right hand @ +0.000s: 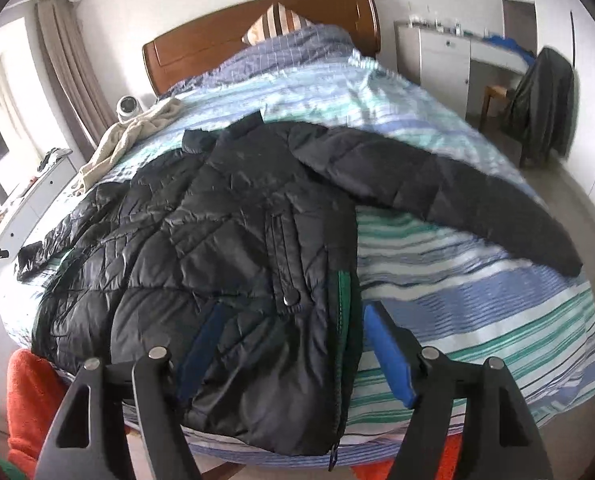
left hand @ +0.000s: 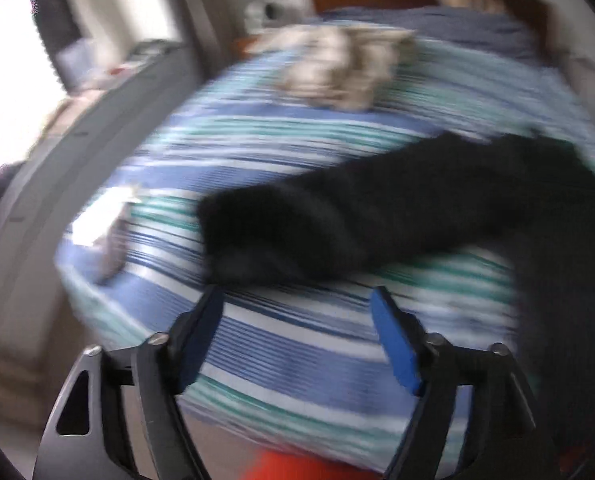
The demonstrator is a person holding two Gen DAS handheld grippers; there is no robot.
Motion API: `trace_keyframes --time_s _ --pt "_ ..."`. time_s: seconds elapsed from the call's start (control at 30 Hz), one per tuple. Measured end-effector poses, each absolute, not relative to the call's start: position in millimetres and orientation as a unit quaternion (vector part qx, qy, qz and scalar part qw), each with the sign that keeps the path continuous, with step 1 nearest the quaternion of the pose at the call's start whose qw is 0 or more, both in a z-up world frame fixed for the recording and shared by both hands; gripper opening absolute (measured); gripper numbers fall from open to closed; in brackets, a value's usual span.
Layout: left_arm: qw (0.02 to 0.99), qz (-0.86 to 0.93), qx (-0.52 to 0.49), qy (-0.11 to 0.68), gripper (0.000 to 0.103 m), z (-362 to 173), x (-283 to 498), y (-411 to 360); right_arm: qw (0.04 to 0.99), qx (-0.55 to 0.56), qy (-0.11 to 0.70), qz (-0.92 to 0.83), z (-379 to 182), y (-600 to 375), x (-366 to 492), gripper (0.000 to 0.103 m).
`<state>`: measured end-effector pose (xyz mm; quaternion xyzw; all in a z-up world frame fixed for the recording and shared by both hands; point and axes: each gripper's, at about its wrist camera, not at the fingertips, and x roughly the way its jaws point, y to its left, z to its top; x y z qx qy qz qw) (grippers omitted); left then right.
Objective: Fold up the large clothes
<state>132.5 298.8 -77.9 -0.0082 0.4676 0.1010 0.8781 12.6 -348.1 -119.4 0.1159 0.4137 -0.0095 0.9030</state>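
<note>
A black quilted jacket point(right hand: 217, 208) lies spread on the striped bed cover point(right hand: 477, 300), collar toward the headboard, with one sleeve point(right hand: 457, 196) stretched out to the right. Its green-lined zip edge point(right hand: 342, 300) runs down to the hem. My right gripper point(right hand: 293, 308) is open over the hem. The jacket's front edge lies between its jaws, and the right pad point(right hand: 385, 344) stands clear of the cloth. The left wrist view is blurred. There my left gripper point(left hand: 295, 292) is open with nothing in it, just short of the other black sleeve point(left hand: 357, 216) lying across the cover point(left hand: 297, 360).
A beige garment point(right hand: 129, 140) lies crumpled at the bed's far left, also seen from the left wrist point(left hand: 337, 68). Behind are a wooden headboard point(right hand: 257, 24) and a pillow point(right hand: 277, 20). A chair with a dark garment point(right hand: 545, 108) and a white cabinet point(right hand: 445, 64) stand right. Orange fabric point(right hand: 29, 400) sits at the bed's foot.
</note>
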Motion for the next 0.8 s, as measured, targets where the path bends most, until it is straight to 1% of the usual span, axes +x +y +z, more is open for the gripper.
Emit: trace_keyframes --time_s 0.1,0.17,0.33,0.37,0.4,0.43,0.47,0.5,0.53,0.57,0.6,0.63,0.73,0.77,0.8 --pt "0.872 -0.02 -0.03 0.488 0.088 -92.7 111.4 236.6 0.886 0.122 0.448 -0.005 -139.0 -352.6 19.1 0.074" --pt "0.856 -0.079 -0.031 0.509 0.089 -113.9 97.4 193.1 0.875 0.122 0.468 -0.006 -150.9 -354.1 22.8 0.074" --pt "0.824 -0.124 -0.01 0.553 0.089 -162.8 85.9 126.0 0.859 0.143 0.492 0.015 -169.7 -358.9 26.2 0.074" --pt "0.821 -0.126 -0.009 0.557 0.085 -168.8 86.3 119.8 0.856 0.153 0.494 0.025 -173.0 -360.2 26.8 0.074" --pt "0.82 -0.129 -0.016 0.557 0.072 -171.8 87.2 116.9 0.855 0.158 0.494 0.032 -174.6 -360.9 27.6 0.074" --pt "0.819 -0.132 -0.024 0.558 0.062 -174.0 87.8 118.1 0.855 0.16 0.492 0.035 -174.6 -361.3 27.3 0.072" --pt "0.819 -0.131 -0.029 0.558 0.045 -173.9 88.4 117.6 0.856 0.159 0.49 0.037 -173.7 -360.9 27.1 0.064" --pt "0.819 -0.135 -0.035 0.557 0.033 -172.2 88.2 117.1 0.858 0.151 0.49 0.032 -172.0 -360.4 26.3 0.035" --pt "0.819 -0.137 -0.037 0.556 0.029 -170.7 87.5 116.0 0.859 0.15 0.489 0.033 -171.0 -360.5 26.3 0.025" --pt "0.821 -0.138 -0.032 0.553 0.024 -168.0 84.8 113.0 0.859 0.151 0.487 0.032 -169.1 -360.4 24.6 0.024" --pt "0.824 -0.139 -0.021 0.549 0.021 -164.8 79.5 108.3 0.859 0.15 0.488 0.031 -167.7 -360.8 25.4 0.019" --pt "0.826 -0.14 -0.012 0.546 0.02 -162.0 73.0 107.9 0.859 0.143 0.49 0.031 -166.0 -359.4 24.0 0.017" --pt "0.828 -0.144 0.007 0.542 0.021 -161.3 52.0 106.6 0.862 0.118 0.493 0.025 -158.9 -356.4 15.5 0.016" --pt "0.828 -0.142 0.007 0.542 0.022 -163.6 48.4 106.1 0.861 0.118 0.494 0.023 -158.3 -357.0 10.1 0.016" --pt "0.829 -0.139 0.007 0.541 0.027 -166.5 45.5 106.3 0.861 0.118 0.494 0.021 -159.2 -357.2 8.3 0.016"
